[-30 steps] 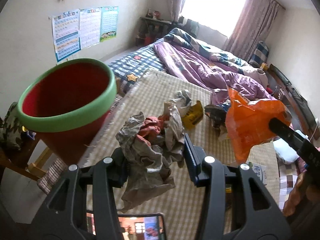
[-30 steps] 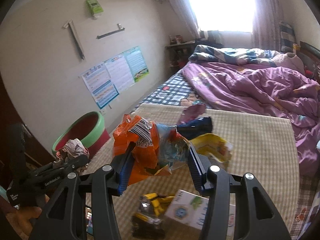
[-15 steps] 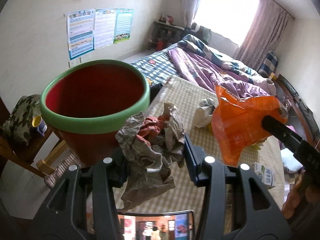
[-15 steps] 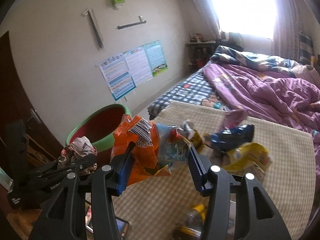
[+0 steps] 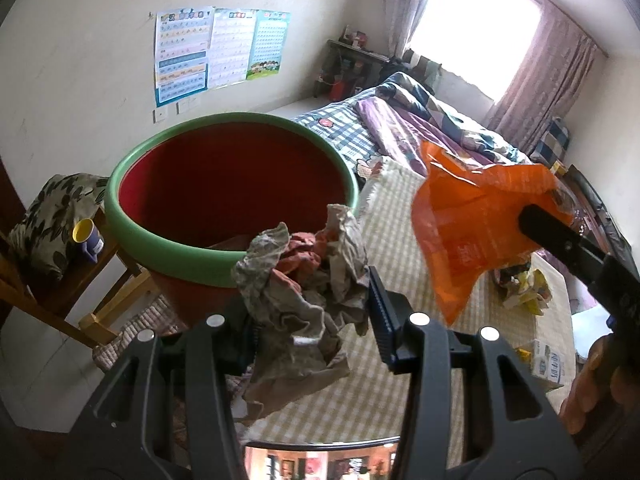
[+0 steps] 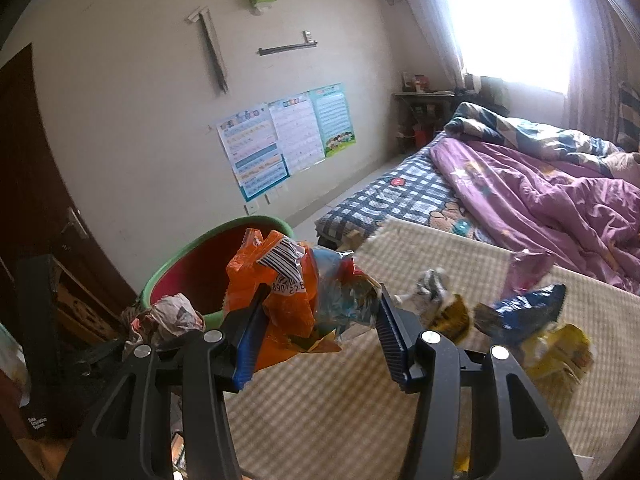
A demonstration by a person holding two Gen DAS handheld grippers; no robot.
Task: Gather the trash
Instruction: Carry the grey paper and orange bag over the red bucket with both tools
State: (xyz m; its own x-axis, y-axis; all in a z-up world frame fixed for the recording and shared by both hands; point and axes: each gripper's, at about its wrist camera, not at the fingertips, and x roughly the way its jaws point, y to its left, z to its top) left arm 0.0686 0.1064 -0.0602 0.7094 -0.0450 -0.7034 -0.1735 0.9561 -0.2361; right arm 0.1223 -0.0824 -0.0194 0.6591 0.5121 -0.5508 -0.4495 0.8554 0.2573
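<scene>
Now the red bin (image 5: 224, 188) has swung in close, just ahead-left of the left gripper (image 5: 312, 300) clamping crumpled paper (image 5: 308, 280); right gripper (image 6: 320, 324) pinches the orange wrapper (image 6: 276, 300) — drop-off looks imminent.

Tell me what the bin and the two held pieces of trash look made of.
Bin: likely matte plastic, with a smooth moulded rim. Wad in left gripper: crumpled paper, dull with sharp creases. Wrapper in right gripper: glossy plastic film with a printed barcode.
</scene>
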